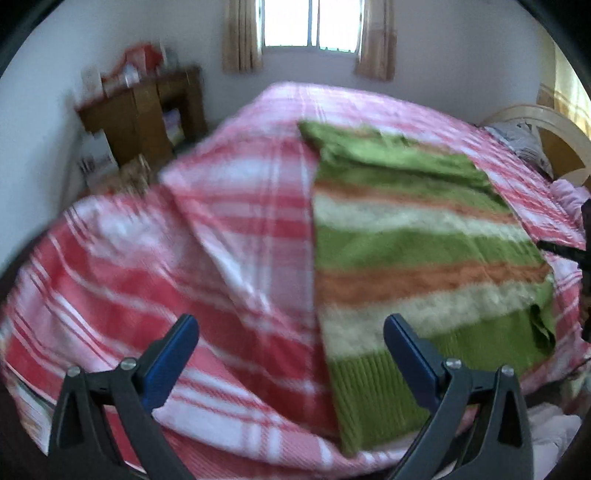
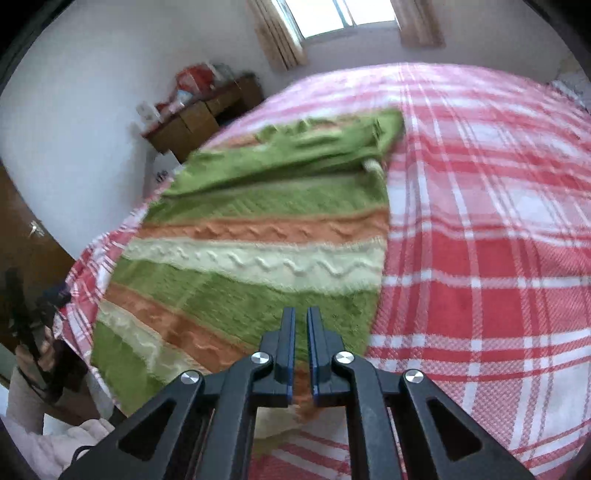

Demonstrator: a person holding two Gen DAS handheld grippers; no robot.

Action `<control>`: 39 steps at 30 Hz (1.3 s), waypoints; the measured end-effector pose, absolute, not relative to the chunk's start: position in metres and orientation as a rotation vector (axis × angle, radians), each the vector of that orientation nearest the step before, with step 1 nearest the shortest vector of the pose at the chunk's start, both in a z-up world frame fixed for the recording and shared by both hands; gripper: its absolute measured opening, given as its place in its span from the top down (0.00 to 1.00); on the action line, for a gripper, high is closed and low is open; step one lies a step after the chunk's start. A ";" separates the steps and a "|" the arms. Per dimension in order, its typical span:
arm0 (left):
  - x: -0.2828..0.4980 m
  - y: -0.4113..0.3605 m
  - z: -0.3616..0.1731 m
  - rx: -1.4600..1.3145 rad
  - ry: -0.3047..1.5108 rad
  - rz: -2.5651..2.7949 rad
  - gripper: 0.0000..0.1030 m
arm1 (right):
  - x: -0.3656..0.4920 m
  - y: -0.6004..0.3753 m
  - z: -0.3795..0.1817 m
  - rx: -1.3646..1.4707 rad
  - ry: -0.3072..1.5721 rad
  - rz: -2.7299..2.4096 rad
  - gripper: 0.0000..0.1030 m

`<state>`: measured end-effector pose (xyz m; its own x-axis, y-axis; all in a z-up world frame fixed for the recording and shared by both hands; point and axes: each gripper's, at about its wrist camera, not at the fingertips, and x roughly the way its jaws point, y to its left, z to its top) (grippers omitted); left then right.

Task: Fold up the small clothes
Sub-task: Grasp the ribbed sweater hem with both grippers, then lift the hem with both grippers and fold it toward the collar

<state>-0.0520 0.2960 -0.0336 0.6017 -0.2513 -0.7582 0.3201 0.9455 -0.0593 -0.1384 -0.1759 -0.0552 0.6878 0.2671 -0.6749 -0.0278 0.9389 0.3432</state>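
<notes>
Setting: bedroom, a bed covered by a red, pink and white plaid bedspread [image 1: 229,236], which has a raised fold left of the garment in the left wrist view.
Garment: a knitted sweater [image 1: 413,243] in green, orange and cream stripes lies flat on the bedspread; ribbed green hem at the near edge, body running toward the far side.
Garment fold: a green part, seemingly a sleeve, is laid across the far end of the body; fabric there is bunched. The right side near the hem has a small turned-up flap.
Garment from the right: in the right wrist view the sweater [image 2: 258,236] fills the left half of the bed, its right edge straight against bare plaid [image 2: 480,258].
Left gripper [image 1: 291,332]: jaws spread wide, nothing between them; it hovers over the near part of the bed, one blue pad above plaid, the other above the sweater's hem zone.
Right gripper [image 2: 301,332]: jaws nearly together, only a thin slit between the blue pads; no cloth caught in that slit, green knit shows behind it. It sits above the near right portion of the sweater.
Far wall: window [image 1: 310,22] with beige curtains [image 1: 242,37].
Far left: wooden cabinet [image 1: 147,110] with clutter on top, blurred.
Far right: curved pale headboard [image 1: 546,125], grey pillow beside it.
Image quality: motion blur in both views.
</notes>
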 end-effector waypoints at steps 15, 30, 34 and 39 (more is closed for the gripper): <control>-0.083 0.254 -0.084 0.085 1.002 -0.462 0.45 | -0.186 -0.129 -0.031 0.097 0.831 0.354 0.23; -0.087 0.245 -0.072 0.071 0.985 -0.490 0.88 | -0.161 -0.034 -0.075 -0.628 1.144 0.636 0.65; -0.077 0.236 -0.058 0.060 0.965 -0.525 0.88 | -0.161 -0.054 -0.063 -0.488 1.138 0.595 0.90; -0.038 0.226 -0.036 0.020 0.945 -0.542 0.88 | -0.128 -0.113 -0.031 -0.114 1.011 0.456 0.90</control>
